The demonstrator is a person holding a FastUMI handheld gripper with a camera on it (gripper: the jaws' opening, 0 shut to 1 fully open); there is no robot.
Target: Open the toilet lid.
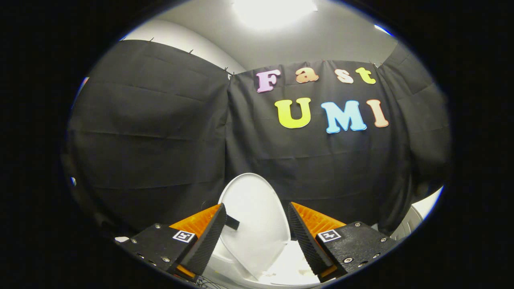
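Task looks about done: toilet lid raised upright just beyond the gripper, jaws spread wide, gripping nothing.

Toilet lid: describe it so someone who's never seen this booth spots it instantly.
Start at the black cloth wall and drop to its foot. The toilet lid, a smooth white oval, stands raised there, leaning back toward the cloth. It shows between and beyond the open fingers of the hand-held gripper, untouched, the one pale rounded shape against the dark cloth.
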